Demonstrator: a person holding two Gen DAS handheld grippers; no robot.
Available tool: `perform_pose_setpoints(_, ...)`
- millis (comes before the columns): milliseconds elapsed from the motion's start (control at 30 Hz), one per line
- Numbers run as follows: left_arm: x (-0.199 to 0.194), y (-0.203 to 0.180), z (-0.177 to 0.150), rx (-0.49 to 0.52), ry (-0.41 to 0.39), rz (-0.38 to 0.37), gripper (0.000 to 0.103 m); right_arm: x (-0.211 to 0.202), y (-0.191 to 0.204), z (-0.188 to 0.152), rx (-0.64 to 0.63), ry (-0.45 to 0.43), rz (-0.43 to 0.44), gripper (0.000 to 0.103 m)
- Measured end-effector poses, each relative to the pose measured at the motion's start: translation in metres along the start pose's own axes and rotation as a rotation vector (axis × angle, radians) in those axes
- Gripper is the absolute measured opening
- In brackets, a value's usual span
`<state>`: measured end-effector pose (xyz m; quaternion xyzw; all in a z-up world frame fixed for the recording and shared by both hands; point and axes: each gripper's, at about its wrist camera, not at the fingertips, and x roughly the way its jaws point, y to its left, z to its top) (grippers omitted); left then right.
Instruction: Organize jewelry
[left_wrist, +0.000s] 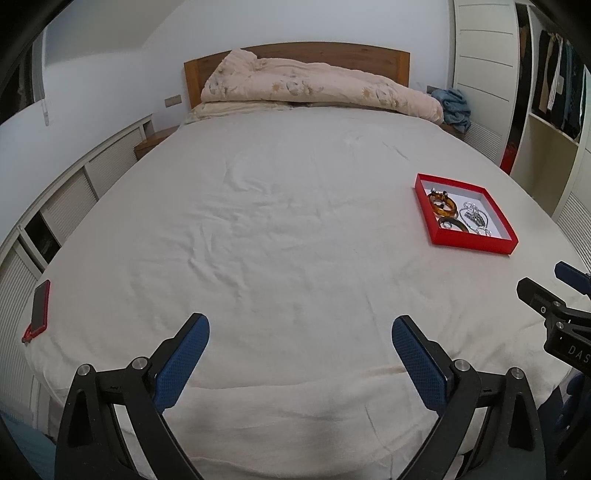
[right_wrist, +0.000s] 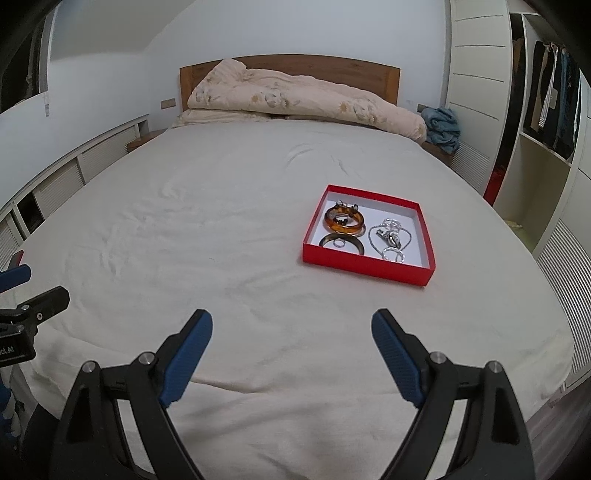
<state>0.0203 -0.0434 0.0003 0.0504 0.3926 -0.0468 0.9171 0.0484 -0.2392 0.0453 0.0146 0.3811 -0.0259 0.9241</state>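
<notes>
Both the left gripper (left_wrist: 301, 341) and right gripper (right_wrist: 291, 338) hover released, empty, above the bed (right_wrist: 221, 240). Jewelry (right_wrist: 364, 232) lies inside the red tray (right_wrist: 365, 267), ahead and right; approach slowly from above, pinching one piece.

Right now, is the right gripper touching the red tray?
Apart. The right wrist view shows bare sheet between the open right gripper and the red tray.

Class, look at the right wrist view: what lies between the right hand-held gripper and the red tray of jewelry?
Only bare, wrinkled bedsheet separates the right hand-held gripper from the red tray.
</notes>
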Motion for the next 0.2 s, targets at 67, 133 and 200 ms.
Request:
perform_pose_setpoints(67,0.0001,-0.0007,0.0002,0.000,-0.002,0.000,0.098,0.0006,-0.0010,-0.0001,0.002,0.000,-0.002,0.088)
perform_pose_setpoints(133,0.0008,-0.0015,0.0006,-0.001,-0.003,0.002,0.098,0.0014,-0.0016,-0.0004,0.003,0.001,-0.003,0.088)
perform_pose_setpoints(200,0.0015,-0.0014,0.0003,-0.003,-0.001,0.002,0.098,0.0017,-0.0015,-0.0006,0.003,0.002,-0.004,0.088)
